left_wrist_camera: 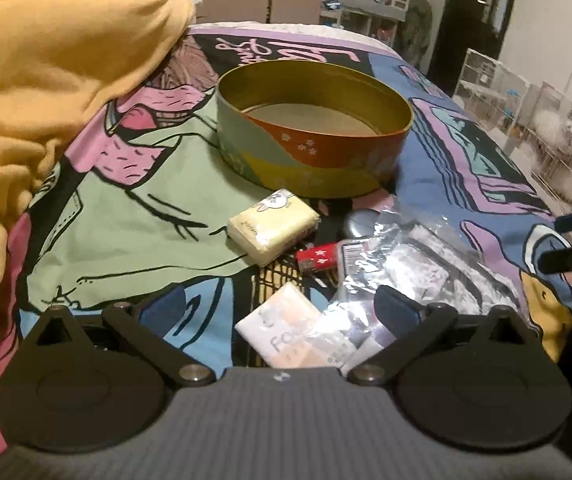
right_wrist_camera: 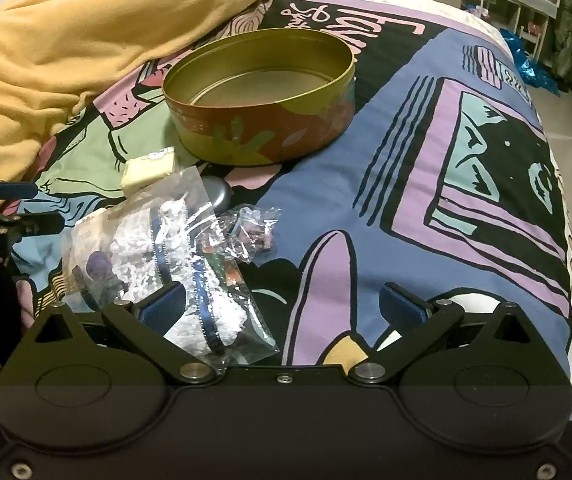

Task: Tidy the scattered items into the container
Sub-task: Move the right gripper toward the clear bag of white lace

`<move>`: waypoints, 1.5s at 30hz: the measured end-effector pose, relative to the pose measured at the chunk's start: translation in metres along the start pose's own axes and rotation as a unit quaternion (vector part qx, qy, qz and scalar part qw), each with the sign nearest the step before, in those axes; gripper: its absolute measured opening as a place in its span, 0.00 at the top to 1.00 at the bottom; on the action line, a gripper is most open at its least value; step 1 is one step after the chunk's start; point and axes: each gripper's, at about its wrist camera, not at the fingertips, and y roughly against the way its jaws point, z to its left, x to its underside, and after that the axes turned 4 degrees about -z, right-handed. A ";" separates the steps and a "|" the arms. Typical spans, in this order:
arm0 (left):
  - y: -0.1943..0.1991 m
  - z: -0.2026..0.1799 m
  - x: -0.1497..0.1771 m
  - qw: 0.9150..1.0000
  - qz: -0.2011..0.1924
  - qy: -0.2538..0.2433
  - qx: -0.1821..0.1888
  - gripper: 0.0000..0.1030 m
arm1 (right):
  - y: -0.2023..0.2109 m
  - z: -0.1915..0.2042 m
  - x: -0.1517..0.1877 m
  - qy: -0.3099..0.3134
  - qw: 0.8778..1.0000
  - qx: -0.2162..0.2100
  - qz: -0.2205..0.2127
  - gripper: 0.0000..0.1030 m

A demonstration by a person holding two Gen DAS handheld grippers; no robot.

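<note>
- Currently my left gripper (left_wrist_camera: 280, 308) is spread wide and holds nothing; a white tissue pack (left_wrist_camera: 282, 334) lies between its fingers, low in the left wrist view
- My right gripper (right_wrist_camera: 284, 306) is also wide open and grips nothing; its left finger (right_wrist_camera: 162, 308) sits against the clear plastic bag (right_wrist_camera: 190, 264) of white lace and blue ribbon, though I cannot tell if it touches
- Round tin (left_wrist_camera: 313, 128) stands open and empty on the printed bedspread (left_wrist_camera: 134, 200), well ahead of both grippers
- Yellow tissue pack (left_wrist_camera: 274, 224) lies just in front of the tin, left of the pile
- Small red item with stars (left_wrist_camera: 317, 258) and a grey rounded object (left_wrist_camera: 357, 222) sit near the bag's edge, between the tin and my left gripper
- Smaller crinkled clear bag (right_wrist_camera: 252, 232) lies just right of the big one, ahead of my right gripper
- Yellow blanket (left_wrist_camera: 46, 80) is heaped left of the tin
</note>
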 end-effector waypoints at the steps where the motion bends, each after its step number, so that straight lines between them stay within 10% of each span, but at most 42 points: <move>1: -0.001 0.001 0.001 1.000 0.001 0.004 -0.004 0.00 | 0.000 0.001 0.000 0.001 1.000 -0.001 0.000 0.00; 45: -0.014 0.007 0.005 0.997 -0.003 0.078 -0.002 0.00 | -0.017 0.012 0.000 0.000 0.999 -0.044 0.009 0.00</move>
